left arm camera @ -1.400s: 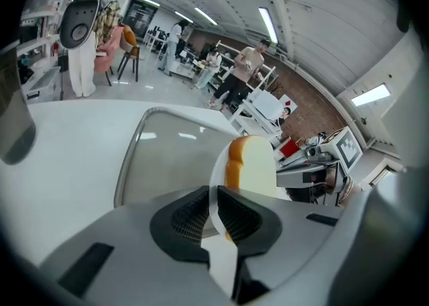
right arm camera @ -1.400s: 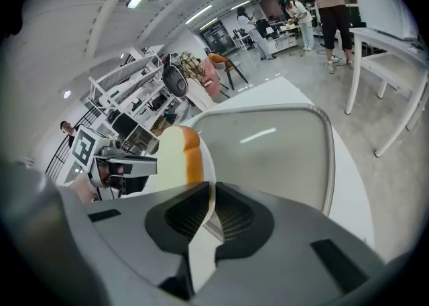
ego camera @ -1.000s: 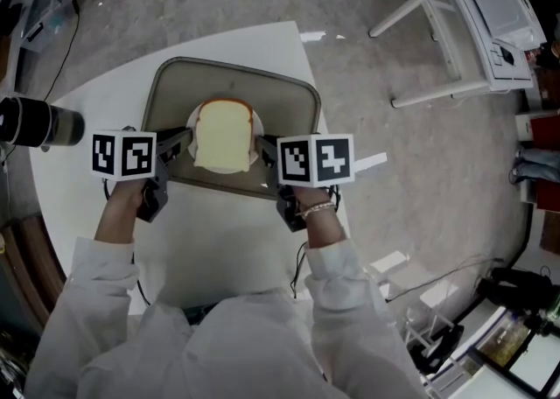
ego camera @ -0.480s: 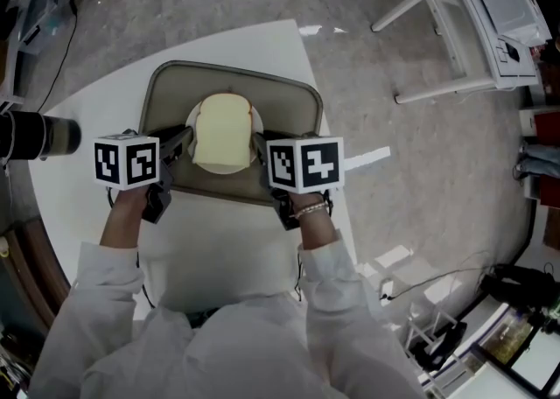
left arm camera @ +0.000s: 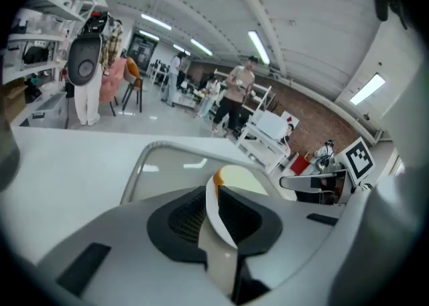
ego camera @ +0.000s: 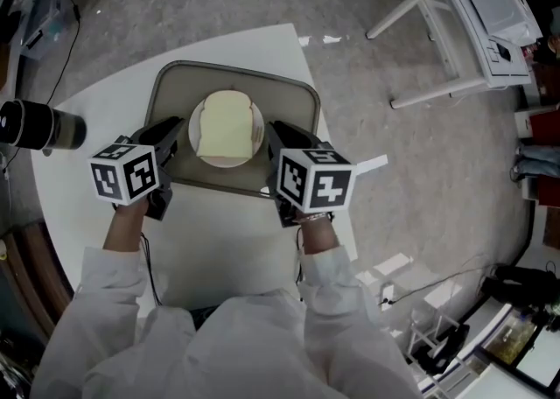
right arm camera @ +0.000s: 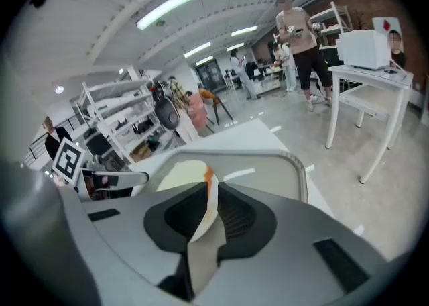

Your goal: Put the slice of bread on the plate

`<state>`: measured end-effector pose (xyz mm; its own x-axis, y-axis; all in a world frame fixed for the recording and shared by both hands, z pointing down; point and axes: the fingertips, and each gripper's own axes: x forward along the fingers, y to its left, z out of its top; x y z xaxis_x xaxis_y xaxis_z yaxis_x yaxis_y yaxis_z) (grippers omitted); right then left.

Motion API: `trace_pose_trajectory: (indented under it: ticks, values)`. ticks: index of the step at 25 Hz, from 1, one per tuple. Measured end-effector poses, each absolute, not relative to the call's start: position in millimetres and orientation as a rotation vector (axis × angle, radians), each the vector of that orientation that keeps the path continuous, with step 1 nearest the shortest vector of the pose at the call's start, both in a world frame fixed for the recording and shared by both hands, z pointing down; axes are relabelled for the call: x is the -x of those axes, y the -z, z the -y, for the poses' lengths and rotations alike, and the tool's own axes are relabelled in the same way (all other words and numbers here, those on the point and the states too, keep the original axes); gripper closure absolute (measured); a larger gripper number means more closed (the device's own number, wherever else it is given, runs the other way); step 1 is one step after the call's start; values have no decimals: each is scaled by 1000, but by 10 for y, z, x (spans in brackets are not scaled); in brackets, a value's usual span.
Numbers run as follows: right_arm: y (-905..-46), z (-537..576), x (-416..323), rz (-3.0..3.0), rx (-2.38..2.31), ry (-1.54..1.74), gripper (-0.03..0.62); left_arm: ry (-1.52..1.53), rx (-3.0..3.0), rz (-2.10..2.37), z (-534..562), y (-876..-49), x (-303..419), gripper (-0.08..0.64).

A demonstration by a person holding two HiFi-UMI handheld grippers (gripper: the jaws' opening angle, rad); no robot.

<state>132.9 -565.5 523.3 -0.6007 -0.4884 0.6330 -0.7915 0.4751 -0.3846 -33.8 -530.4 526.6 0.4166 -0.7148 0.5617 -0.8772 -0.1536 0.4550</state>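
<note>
Up top centre, bread (ego camera: 224,124) already sits on the plate (ego camera: 223,162), dead between both. Left hand-held gripper (ego camera: 178,133) pinches its rim, right hand-held gripper (ego camera: 272,132) too, though its jaws just eased wider.

I've got both arms reaching forward, tools tilted down. My left gripper (ego camera: 173,133) clamps the plate (ego camera: 226,163) rim; my right gripper (ego camera: 274,131), jaws just eased wider, pinches the opposite rim.

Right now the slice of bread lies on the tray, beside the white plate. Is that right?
Not beside it: the slice of bread lies on the white plate, which is over the tray. The head view shows this.
</note>
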Motion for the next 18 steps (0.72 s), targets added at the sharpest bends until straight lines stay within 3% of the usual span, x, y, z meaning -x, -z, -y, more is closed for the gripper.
trace_pose_trajectory:
  ticks: [6,11,18]
  values:
    - [-3902,4878,-1411,2939,-1012,-797,558,229,-2280,1190,4652,-4162,272,517]
    - [-3209,3738,-1426,3095,-1110,-492,568,145,-2400,1122,3524,-4003,173,543]
    - [-2902,2291,-979,3086,-1188,-340,568,244,-2531,1067,2173,-3354,182,551]
